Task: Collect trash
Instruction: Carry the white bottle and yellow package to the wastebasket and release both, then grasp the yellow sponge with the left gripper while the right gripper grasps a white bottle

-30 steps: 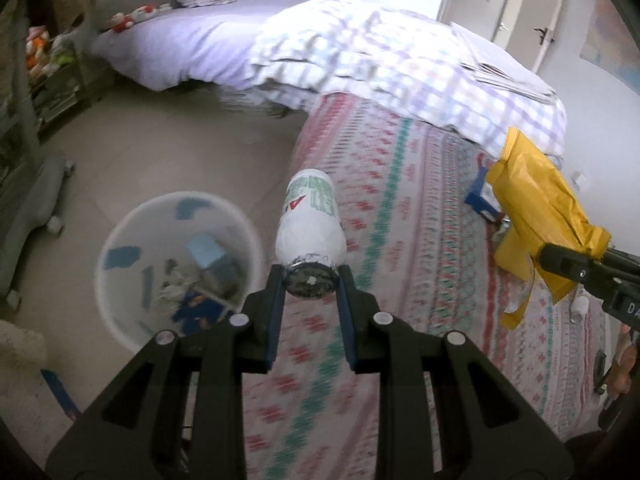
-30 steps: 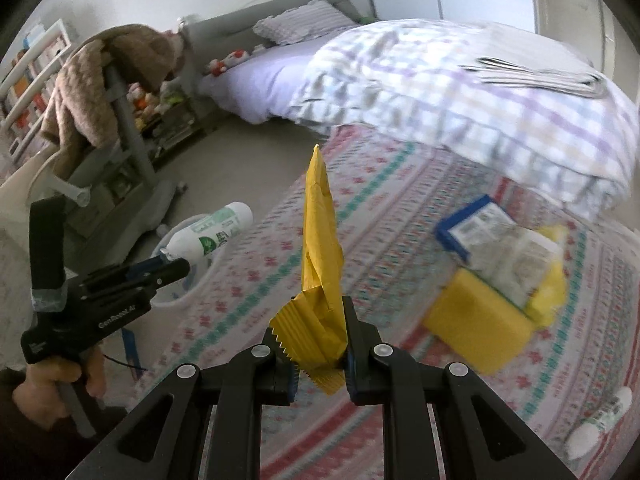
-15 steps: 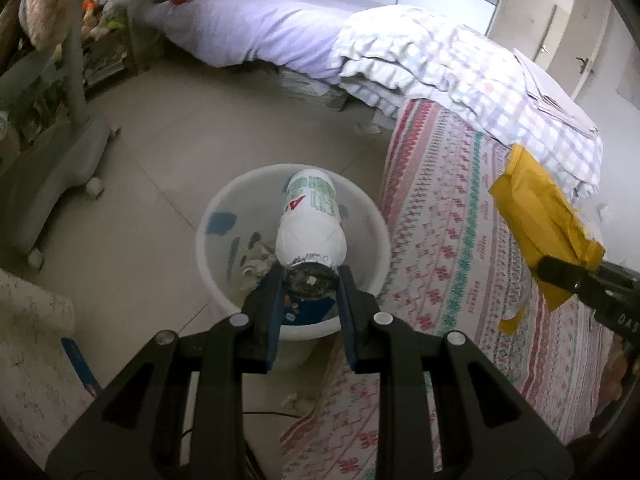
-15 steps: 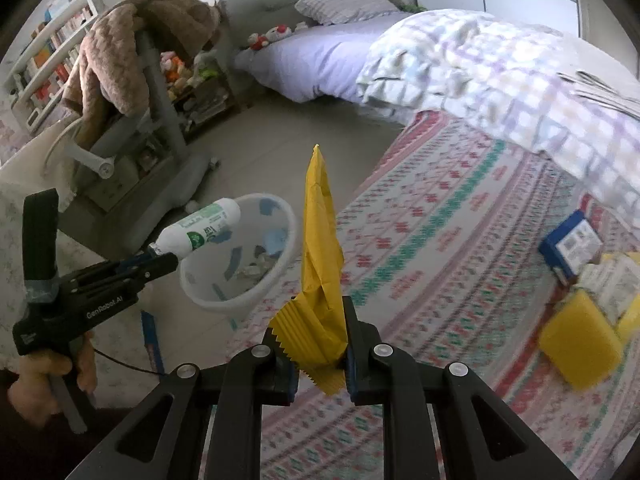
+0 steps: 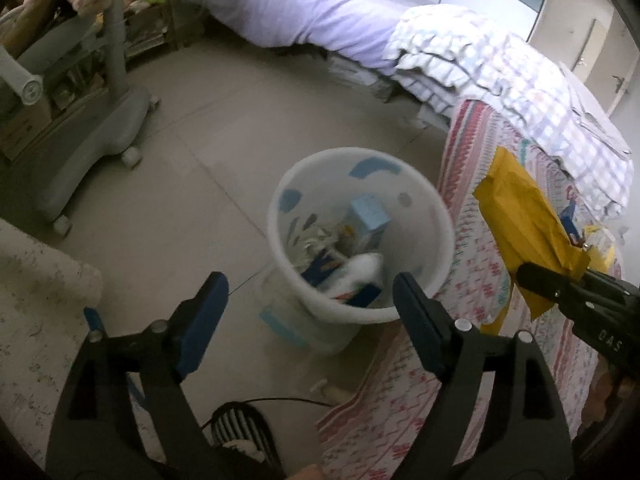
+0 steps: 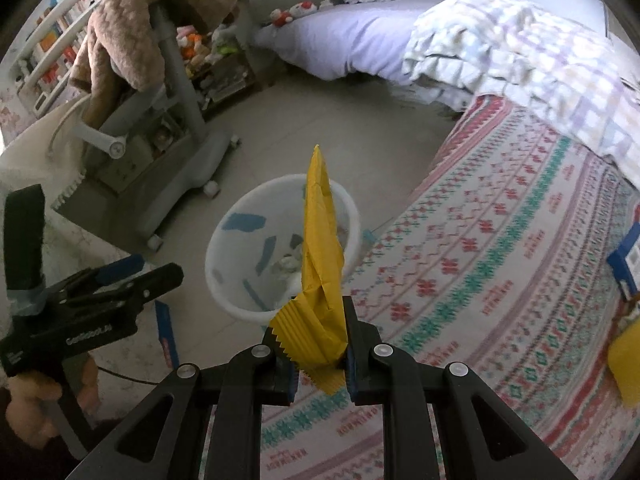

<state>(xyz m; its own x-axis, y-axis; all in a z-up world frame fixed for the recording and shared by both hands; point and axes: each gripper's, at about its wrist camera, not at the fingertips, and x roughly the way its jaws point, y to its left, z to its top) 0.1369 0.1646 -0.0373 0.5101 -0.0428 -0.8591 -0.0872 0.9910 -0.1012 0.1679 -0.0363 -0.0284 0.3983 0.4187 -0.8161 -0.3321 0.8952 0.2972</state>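
A white trash bin (image 5: 440,216) stands on the floor beside the patterned bed; it also shows in the right wrist view (image 6: 218,240). My left gripper (image 5: 308,296) is open and empty just above the bin's near rim. A white bottle (image 5: 362,268), blurred, lies inside the bin among other trash. My right gripper (image 6: 320,354) is shut on a yellow wrapper (image 6: 322,256), held upright near the bin; the wrapper also shows in the left wrist view (image 5: 524,224).
A patterned bedspread (image 6: 500,264) covers the bed to the right, with a blue box (image 6: 626,258) and a yellow pack (image 6: 626,356) on it. A grey wheeled stand (image 5: 96,120) is to the left. A rug (image 5: 36,312) and a black cable (image 5: 256,404) lie on the floor.
My left gripper opened and let go of the white bottle, which dropped into the bin. My right gripper moved closer to the bin with the yellow wrapper.
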